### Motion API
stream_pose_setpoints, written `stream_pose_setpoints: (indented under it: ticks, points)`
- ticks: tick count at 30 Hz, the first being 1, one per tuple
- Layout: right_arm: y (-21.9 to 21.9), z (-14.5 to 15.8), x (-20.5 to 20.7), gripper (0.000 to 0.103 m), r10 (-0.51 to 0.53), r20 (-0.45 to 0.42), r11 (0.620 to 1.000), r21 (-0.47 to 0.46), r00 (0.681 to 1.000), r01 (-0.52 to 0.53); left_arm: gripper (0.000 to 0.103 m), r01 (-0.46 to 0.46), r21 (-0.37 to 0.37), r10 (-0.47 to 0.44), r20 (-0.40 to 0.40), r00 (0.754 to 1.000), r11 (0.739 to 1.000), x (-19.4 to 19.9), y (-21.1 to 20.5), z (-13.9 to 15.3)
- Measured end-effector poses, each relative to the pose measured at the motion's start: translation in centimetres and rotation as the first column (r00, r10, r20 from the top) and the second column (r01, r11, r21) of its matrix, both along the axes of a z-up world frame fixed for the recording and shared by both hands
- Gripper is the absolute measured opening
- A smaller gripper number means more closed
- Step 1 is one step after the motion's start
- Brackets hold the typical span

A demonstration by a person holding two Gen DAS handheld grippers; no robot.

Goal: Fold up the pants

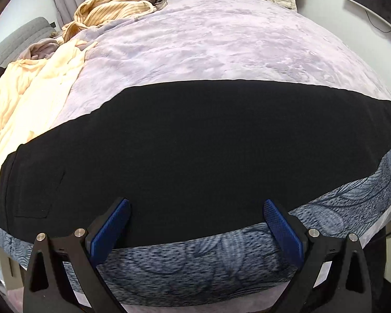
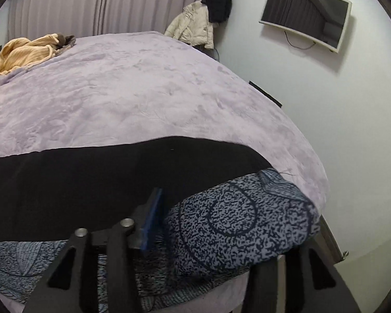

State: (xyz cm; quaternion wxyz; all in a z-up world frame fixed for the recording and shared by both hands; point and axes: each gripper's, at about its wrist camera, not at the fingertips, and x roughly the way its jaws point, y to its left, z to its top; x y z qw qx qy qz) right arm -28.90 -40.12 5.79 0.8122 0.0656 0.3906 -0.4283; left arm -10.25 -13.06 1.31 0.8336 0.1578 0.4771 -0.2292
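Black pants [image 1: 190, 156] lie flat across the near edge of the bed, with a pocket outline at the left; they also show in the right wrist view [image 2: 91, 182]. My left gripper [image 1: 196, 224] is open, its blue pads [image 1: 112, 228] spread wide over the pants' near edge, holding nothing. My right gripper [image 2: 208, 224] hovers at the pants' right end. Only its left blue pad [image 2: 151, 216] shows; the right finger is hidden behind the patterned blue bedding [image 2: 234, 221].
A lilac plush blanket [image 1: 221, 44] covers the bed. Peach and striped tan clothes [image 1: 39, 83] are piled at the far left. A beige jacket [image 2: 193, 26] hangs at the far wall, with a wall monitor [image 2: 305, 15] to the right. The bed's right edge drops off.
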Motion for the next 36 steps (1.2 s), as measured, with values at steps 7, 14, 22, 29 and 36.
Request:
stream_pose_setpoints:
  ticks: [7, 14, 22, 29, 36]
  points:
    - [0.3, 4.6, -3.0, 0.080, -0.154, 0.032, 0.975, -0.155, 0.988, 0.157, 0.102, -0.017, -0.088, 0.019, 0.022, 1.000, 0.996, -0.4, 1.1, 3.3]
    - [13.7, 4.5, 4.9, 0.082, 0.380, -0.003, 0.915, -0.145, 0.925, -0.376, 0.102, -0.052, -0.038, 0.054, 0.035, 0.998, 0.998, 0.4, 0.5, 3.0]
    - [18.0, -2.0, 7.6, 0.083, 0.502, -0.191, 0.845, -0.101, 0.843, -0.526, 0.102, -0.188, -0.024, 0.187, -0.038, 0.982, 0.982, 1.3, 5.3, 0.3]
    - [5.0, -0.8, 0.0, 0.094, 0.219, -0.083, 0.976, 0.012, 0.972, -0.219, 0.102, -0.208, -0.048, 0.206, -0.033, 0.978, 0.977, 1.0, 7.9, 0.5]
    - [-0.5, 1.3, -4.6, 0.103, 0.036, -0.017, 0.999, 0.015, 0.999, -0.036, 0.102, -0.213, -0.011, 0.213, -0.018, 0.977, 0.977, 1.3, 6.8, 0.7]
